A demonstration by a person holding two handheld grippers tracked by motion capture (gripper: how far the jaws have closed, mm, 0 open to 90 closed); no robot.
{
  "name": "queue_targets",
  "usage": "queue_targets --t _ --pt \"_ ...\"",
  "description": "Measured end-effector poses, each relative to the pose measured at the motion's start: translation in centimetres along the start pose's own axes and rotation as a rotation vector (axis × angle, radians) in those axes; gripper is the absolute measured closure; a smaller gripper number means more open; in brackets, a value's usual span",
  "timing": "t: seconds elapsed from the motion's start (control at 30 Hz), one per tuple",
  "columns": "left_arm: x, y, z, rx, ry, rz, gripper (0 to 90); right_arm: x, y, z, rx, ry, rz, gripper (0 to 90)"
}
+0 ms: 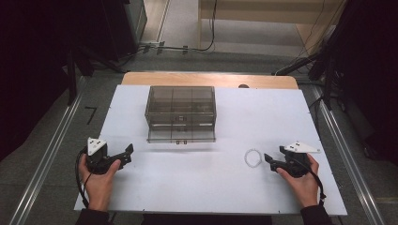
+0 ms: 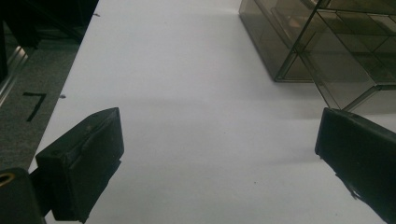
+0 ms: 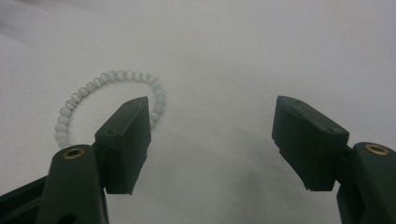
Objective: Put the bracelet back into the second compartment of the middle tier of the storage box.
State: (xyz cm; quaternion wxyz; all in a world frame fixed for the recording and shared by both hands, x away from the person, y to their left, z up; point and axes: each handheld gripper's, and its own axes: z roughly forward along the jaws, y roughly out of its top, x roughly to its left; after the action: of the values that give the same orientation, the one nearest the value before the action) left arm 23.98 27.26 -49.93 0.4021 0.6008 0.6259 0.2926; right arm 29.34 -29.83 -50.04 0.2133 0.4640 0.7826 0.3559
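A pale bead bracelet lies flat on the white tabletop, right of the middle. My right gripper rests just to its right, pointing at it. In the right gripper view the jaws stand wide apart over bare table; the bracelet sits off to the left, partly hidden behind the left jaw, outside the gap. My left gripper rests at the front left, open, with nothing between its jaws. A smoky clear drawer box stands at the back centre.
The box's lowest drawer sticks out a little toward me. In the left gripper view the box rises at the upper right. The table's left edge drops to grey floor with a metal rail. Dark stands flank both sides.
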Motion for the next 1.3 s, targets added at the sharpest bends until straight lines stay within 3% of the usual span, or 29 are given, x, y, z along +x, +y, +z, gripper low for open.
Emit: queue_targets --t 0.23,0.87,1.3 --pt "0.0 0.0 0.0 0.004 -0.003 0.001 1.5 0.3 0.2 0.3 0.008 0.02 -0.004 30.4" --pt "0.1 0.0 0.0 0.006 -0.004 0.001 1.5 0.9 0.6 1.3 0.023 0.019 -0.015 32.2" --pt "0.1 0.0 0.1 0.007 -0.004 0.001 1.5 1.3 0.7 1.7 0.041 0.008 -0.028 38.3"
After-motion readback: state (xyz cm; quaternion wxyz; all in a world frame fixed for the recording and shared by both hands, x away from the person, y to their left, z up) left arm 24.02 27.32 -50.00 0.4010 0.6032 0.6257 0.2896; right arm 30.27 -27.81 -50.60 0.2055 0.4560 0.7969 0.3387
